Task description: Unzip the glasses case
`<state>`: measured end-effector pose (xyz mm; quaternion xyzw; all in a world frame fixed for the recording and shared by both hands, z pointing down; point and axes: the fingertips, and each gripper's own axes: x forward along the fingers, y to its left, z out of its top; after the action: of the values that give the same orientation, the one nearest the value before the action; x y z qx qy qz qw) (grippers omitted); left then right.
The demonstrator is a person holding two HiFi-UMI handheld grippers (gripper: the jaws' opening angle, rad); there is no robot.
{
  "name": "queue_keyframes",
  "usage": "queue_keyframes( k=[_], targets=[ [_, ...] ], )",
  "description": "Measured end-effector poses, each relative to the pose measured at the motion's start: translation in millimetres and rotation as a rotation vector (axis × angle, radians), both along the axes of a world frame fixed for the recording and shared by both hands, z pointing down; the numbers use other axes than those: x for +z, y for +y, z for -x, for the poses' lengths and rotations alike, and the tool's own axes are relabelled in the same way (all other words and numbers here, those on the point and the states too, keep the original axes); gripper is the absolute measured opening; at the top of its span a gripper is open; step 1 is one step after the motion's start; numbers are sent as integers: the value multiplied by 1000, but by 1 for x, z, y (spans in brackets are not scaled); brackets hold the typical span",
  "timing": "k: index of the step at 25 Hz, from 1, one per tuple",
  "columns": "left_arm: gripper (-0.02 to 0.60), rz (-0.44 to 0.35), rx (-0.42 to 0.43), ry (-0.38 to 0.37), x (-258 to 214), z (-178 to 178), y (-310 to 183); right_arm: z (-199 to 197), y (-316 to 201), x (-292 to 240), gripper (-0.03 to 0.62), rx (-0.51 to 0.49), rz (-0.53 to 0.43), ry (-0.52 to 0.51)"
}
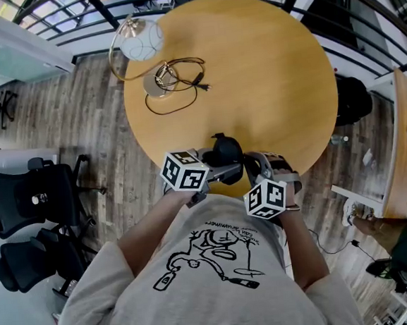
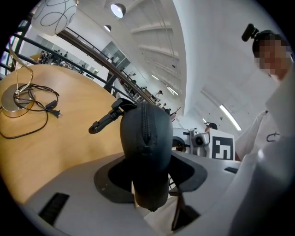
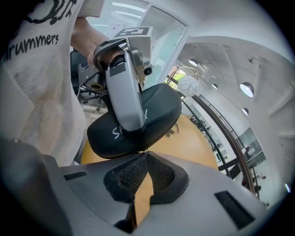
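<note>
At the 6 o'clock edge of the counter point(image 1: 266, 68), the left hand-held gripper point(image 2: 148, 180) clamps the black glasses case point(image 2: 145, 138) across its middle. The right hand-held gripper point(image 3: 145, 154) is closed, its tips against the case's near edge; what they pinch I cannot tell. The case's long axis runs 6 to 12 o'clock, with the strap loop point(image 2: 107, 119) at the far end and the zip seam facing the left gripper's camera. Farther off, at 11 o'clock, stand a lamp point(image 1: 141, 42) and its black cable point(image 1: 183, 96).
</note>
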<state>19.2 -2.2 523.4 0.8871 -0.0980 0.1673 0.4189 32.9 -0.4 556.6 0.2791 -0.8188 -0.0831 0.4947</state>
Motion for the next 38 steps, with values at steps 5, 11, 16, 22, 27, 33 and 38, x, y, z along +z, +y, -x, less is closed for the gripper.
queue_keyframes(
  k=[5, 11, 16, 22, 27, 33, 38],
  targets=[
    [216, -12, 41, -28, 3, -2, 9, -1, 1, -3, 21, -6, -5, 4],
    [216, -28, 90, -63, 8, -3, 17, -1, -1, -8, 21, -18, -22, 14],
    [216, -41, 143, -111, 18, -3, 23, 0, -7, -10, 21, -37, -40, 26],
    [216, -53, 191, -154, 25, -2, 32, 2, -10, -14, 21, -70, -72, 61],
    [218, -58, 232, -190, 31, -1, 36, 2, -10, -14, 21, -104, -101, 107],
    [218, -70, 290, -236, 38, 0, 43, 2, -9, -15, 21, -155, -151, 187],
    [218, -70, 329, -278, 46, 0, 47, 3, -10, -14, 21, -213, -202, 272]
  ],
)
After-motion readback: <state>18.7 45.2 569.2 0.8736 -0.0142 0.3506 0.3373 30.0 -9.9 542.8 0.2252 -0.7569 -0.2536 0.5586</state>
